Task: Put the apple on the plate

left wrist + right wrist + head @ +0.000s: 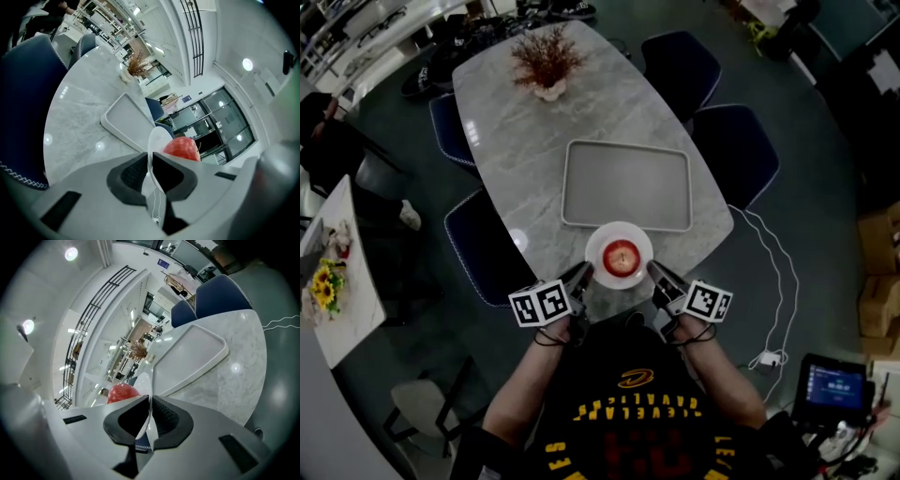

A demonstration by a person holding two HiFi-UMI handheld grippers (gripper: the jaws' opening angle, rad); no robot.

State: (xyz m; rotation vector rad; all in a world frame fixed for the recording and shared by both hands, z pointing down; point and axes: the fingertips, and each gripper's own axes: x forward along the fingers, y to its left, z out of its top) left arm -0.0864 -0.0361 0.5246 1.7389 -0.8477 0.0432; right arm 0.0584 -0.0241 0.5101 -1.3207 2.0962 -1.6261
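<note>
A red apple (621, 255) lies on a small white plate (594, 251) held over the near end of the marble table (516, 131). My left gripper (584, 275) is shut on the plate's left rim and my right gripper (655, 273) is shut on its right rim. In the left gripper view the plate (157, 139) runs edge-on between the dark pads (133, 172) of the left gripper (151, 163), with the apple (183, 147) just beyond. In the right gripper view the right gripper (150, 405) pinches the plate's thin edge (142, 382), and the apple (121, 392) shows to the left.
A grey rectangular tray (626, 183) lies on the table just beyond the plate. A dried red plant (546, 58) in a white pot stands at the far end. Dark blue chairs (739, 150) ring the table. A white cable (772, 272) runs across the floor at the right.
</note>
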